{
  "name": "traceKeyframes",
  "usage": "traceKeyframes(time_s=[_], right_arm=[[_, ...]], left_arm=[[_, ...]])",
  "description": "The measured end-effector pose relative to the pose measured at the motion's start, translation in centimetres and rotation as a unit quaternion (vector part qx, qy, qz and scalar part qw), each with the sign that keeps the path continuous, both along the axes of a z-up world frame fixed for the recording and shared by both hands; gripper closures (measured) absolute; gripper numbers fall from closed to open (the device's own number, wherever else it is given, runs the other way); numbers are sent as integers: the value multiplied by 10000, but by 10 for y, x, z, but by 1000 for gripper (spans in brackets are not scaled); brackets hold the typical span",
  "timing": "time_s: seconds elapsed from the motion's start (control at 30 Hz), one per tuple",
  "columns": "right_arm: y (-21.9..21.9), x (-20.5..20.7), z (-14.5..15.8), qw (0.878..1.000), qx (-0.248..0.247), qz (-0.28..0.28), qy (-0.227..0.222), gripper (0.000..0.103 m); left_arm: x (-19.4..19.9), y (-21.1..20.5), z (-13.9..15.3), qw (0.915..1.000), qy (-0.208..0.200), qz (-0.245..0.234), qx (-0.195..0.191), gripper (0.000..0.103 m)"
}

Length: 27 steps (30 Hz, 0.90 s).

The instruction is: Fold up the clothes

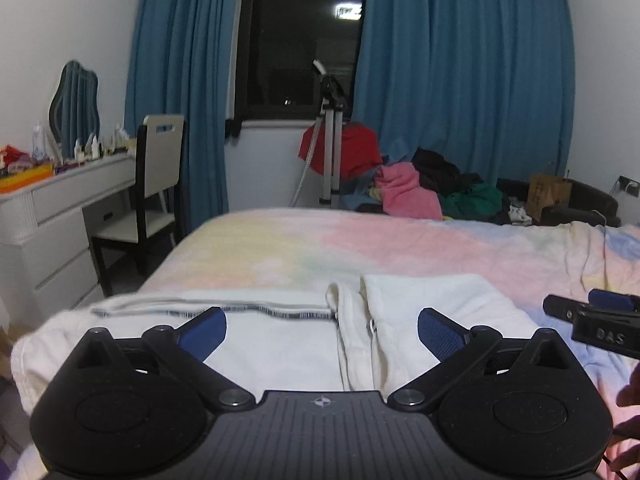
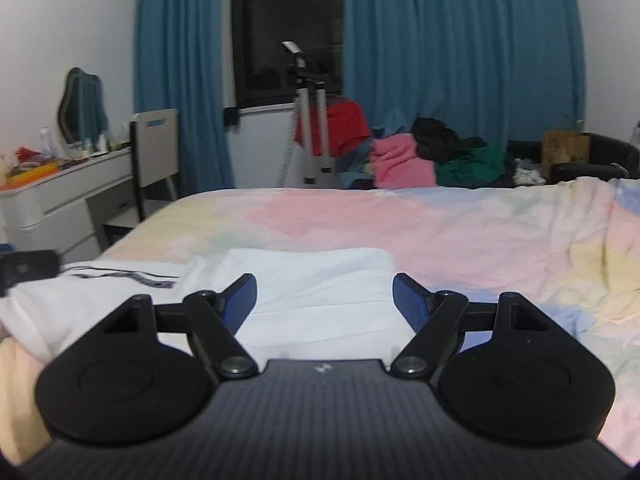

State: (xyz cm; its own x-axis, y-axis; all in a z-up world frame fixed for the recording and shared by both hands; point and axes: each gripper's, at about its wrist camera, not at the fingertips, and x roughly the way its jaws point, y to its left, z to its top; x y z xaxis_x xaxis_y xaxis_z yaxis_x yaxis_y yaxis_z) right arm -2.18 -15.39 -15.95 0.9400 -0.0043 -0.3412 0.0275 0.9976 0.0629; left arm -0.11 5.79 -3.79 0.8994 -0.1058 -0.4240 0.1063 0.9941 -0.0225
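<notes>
A white garment (image 1: 280, 340) with a dark patterned trim band lies partly folded on the near edge of the bed; it also shows in the right wrist view (image 2: 320, 280). My left gripper (image 1: 322, 326) is open and empty, hovering over the garment's middle. My right gripper (image 2: 324, 294) is open and empty over the garment's folded right part. The right gripper's tip shows at the right of the left wrist view (image 1: 592, 316), and the left gripper's edge shows at the far left of the right wrist view (image 2: 24, 268).
The bed has a pastel multicoloured cover (image 1: 380, 244). A pile of coloured clothes (image 1: 412, 188) lies beyond the bed under blue curtains. A tripod (image 1: 330, 140) stands by the window. A white dresser (image 1: 60, 216) and chair (image 1: 152, 184) stand at left.
</notes>
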Motion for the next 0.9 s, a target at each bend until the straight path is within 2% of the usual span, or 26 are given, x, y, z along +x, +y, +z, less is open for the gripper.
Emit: traceKeyframes(time_s=[0.07, 0.2, 0.27, 0.33, 0.43, 0.47, 0.53, 0.6, 0.67, 0.7, 0.77, 0.83, 0.9], right_arm=[[-1, -3, -4, 10000, 19, -75, 13, 27], [-14, 2, -6, 9988, 452, -29, 207, 27], [-18, 7, -8, 9973, 644, -52, 335, 27], [-17, 8, -9, 9972, 627, -50, 407, 27], [-15, 9, -10, 9973, 562, -46, 480, 27], [-14, 8, -10, 9974, 531, -47, 480, 33], [-14, 6, -10, 9976, 508, -88, 460, 37], [-16, 6, -11, 9973, 558, -108, 475, 64], [-15, 8, -14, 9969, 584, -94, 523, 69], [-13, 10, -16, 9967, 576, -66, 569, 75], [-10, 15, -21, 9963, 560, -10, 660, 76], [-6, 19, -26, 9957, 544, 46, 750, 76], [-3, 24, -31, 9950, 528, 103, 841, 76]], left_arm=[[7, 2, -7, 9997, 206, 132, -46, 0], [27, 12, -24, 9958, 707, 585, -27, 1], [39, 26, -33, 9900, 1040, 950, -112, 1], [45, 48, -37, 9804, 1368, 1337, -460, 1], [47, 94, -35, 9553, 1802, 1992, -1240, 3], [44, 112, -32, 9469, 1818, 2122, -1591, 3], [42, 148, -28, 9263, 1893, 2439, -2157, 2], [42, 182, -31, 9021, 2005, 2691, -2712, 2], [47, 213, -43, 8726, 2278, 2826, -3270, 2], [52, 226, -52, 8581, 2453, 2830, -3513, 2], [65, 248, -73, 8352, 2828, 2702, -3866, 7], [79, 266, -91, 8227, 3043, 2634, -4016, 18], [86, 280, -101, 8192, 2846, 2661, -4208, 18]])
